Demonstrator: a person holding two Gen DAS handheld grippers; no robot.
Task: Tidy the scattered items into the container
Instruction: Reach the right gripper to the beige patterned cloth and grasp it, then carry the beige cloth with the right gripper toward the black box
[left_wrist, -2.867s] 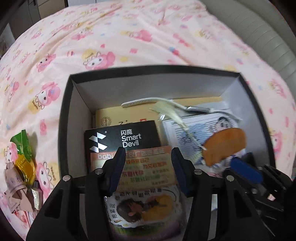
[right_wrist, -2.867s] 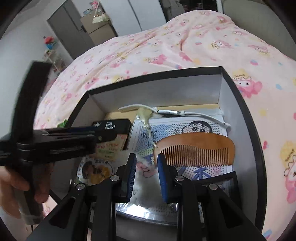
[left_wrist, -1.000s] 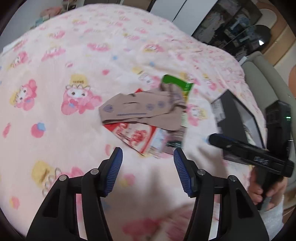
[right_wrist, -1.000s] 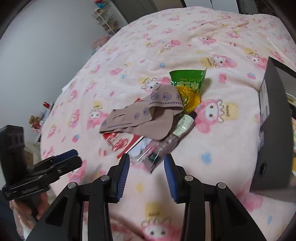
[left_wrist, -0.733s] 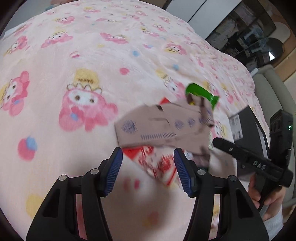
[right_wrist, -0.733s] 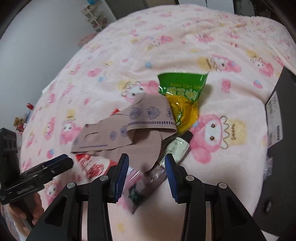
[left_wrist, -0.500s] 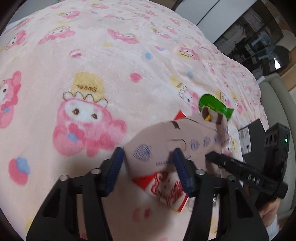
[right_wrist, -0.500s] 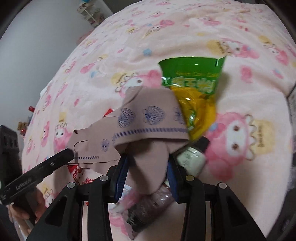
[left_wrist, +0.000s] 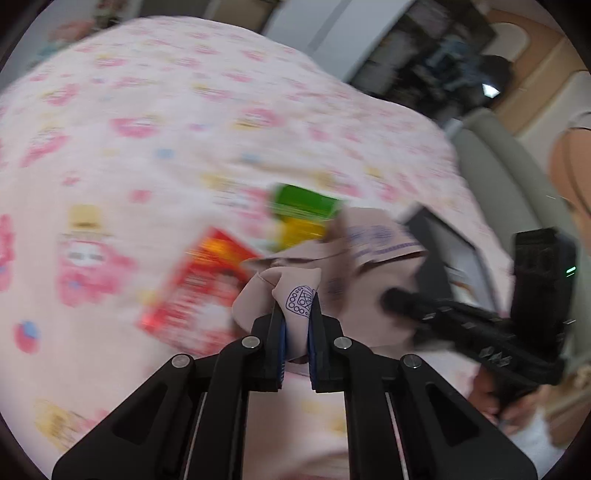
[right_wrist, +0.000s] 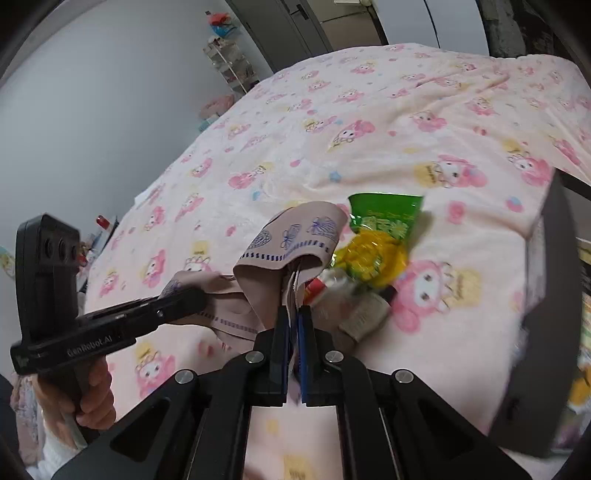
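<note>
Both grippers clamp one beige patterned cloth pouch (right_wrist: 295, 236): left gripper (left_wrist: 295, 332) on one end, right gripper (right_wrist: 293, 332) on the other, prob. to lift it flat; pouch overlies green-yellow snack packet (right_wrist: 376, 236) mid-bedspread (right_wrist: 369, 110); black box container (right_wrist: 546, 332) at right edge.

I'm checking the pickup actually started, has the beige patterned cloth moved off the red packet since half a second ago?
Yes. The beige cloth is now pinched by both the left gripper and right gripper, bunched up and lifted, uncovering more of the red packet.
</note>
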